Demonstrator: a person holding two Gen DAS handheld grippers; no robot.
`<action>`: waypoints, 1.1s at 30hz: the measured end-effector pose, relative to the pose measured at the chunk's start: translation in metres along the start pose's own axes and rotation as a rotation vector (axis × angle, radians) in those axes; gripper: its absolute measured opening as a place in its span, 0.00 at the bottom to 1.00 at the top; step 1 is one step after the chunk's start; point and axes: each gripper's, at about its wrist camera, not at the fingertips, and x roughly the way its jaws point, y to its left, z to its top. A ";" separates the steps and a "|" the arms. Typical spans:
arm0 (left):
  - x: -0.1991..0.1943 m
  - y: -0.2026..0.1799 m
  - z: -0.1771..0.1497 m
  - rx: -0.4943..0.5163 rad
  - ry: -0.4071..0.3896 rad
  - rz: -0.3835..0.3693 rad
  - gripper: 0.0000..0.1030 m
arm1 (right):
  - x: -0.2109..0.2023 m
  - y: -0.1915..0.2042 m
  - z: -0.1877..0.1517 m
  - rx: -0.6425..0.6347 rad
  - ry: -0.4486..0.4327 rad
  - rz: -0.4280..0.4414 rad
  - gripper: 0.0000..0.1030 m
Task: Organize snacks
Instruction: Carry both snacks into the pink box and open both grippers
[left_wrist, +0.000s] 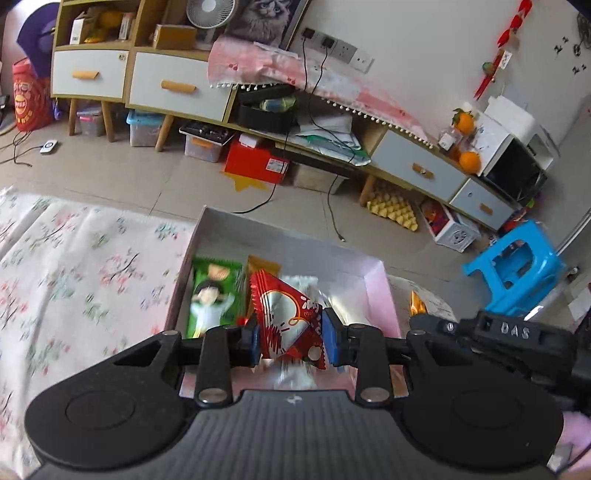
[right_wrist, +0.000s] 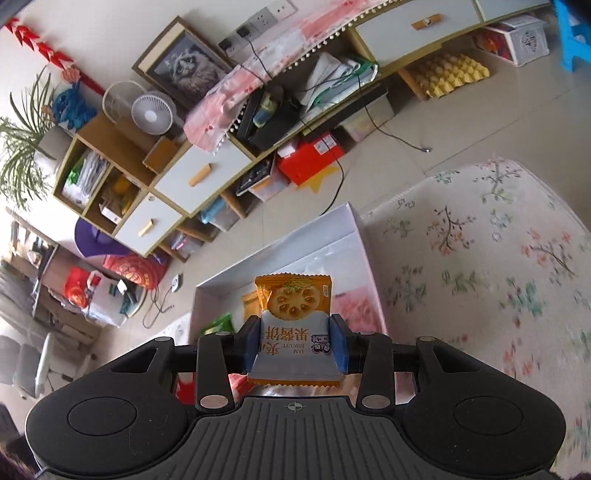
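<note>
Left tongs (left_wrist: 291, 334) clamped on a red snack packet (left_wrist: 286, 325); right tongs (right_wrist: 295, 345) clamped on an orange biscuit packet (right_wrist: 293, 314). Both above the white box (left_wrist: 373, 291). Best lowered beside the green packet (left_wrist: 210, 295) before letting go.

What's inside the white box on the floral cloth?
Inside the box: a green packet and an orange packet. The held red packet hides whatever lies beneath it.

A floral-patterned cloth surface (left_wrist: 74, 266), perhaps a bed, carries an open white box (left_wrist: 280, 236); snack packets (left_wrist: 210, 295) lie inside it.
</note>
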 end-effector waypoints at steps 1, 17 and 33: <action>0.006 0.001 0.003 -0.001 0.001 0.006 0.28 | 0.006 -0.003 0.005 -0.010 0.008 -0.003 0.37; 0.075 -0.011 0.019 0.012 0.007 0.086 0.29 | 0.051 -0.025 0.026 -0.088 -0.023 0.061 0.38; 0.072 -0.020 0.022 0.059 0.011 0.099 0.58 | 0.049 -0.019 0.025 -0.107 -0.049 0.067 0.59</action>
